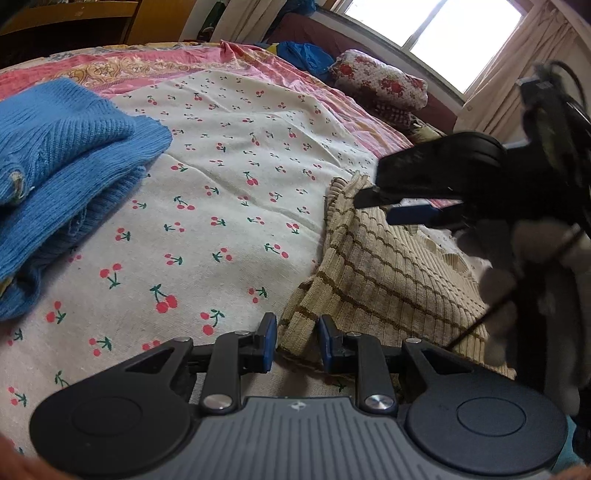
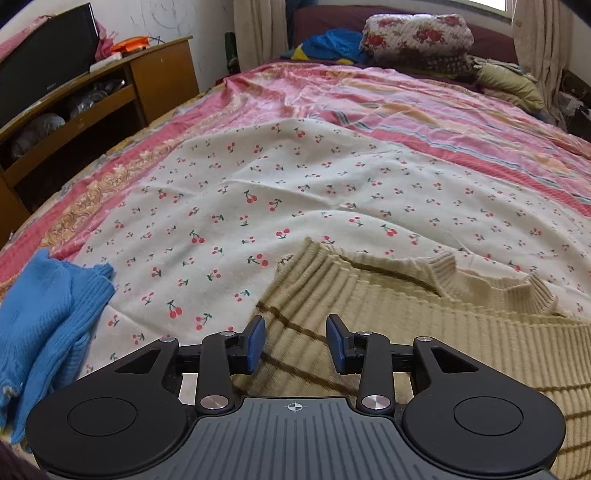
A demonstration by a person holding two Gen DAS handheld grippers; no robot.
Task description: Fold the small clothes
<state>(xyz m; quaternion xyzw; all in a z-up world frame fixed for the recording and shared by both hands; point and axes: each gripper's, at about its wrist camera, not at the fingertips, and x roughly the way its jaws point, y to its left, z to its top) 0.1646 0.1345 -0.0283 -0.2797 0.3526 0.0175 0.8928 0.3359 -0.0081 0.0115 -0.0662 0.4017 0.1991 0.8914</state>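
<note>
A beige ribbed sweater with brown stripes (image 1: 384,273) lies on the cherry-print cloth (image 1: 229,206); it also shows in the right wrist view (image 2: 424,332), neckline toward the far side. My left gripper (image 1: 297,341) is open, its fingers on either side of the sweater's near left edge. My right gripper (image 2: 295,343) is open, low over the sweater's left part. In the left wrist view the right gripper (image 1: 399,206) hovers open over the sweater's far corner, held by a gloved hand (image 1: 535,280). A folded blue knit garment (image 1: 62,173) lies at the left; the right wrist view (image 2: 48,314) shows it too.
The cherry-print cloth (image 2: 295,192) covers a pink striped bedspread (image 2: 424,110). A floral bundle (image 2: 417,33) and blue clothes (image 2: 332,44) sit at the bed's head. A wooden shelf unit (image 2: 110,96) stands left of the bed. A window with curtains (image 1: 443,29) is behind.
</note>
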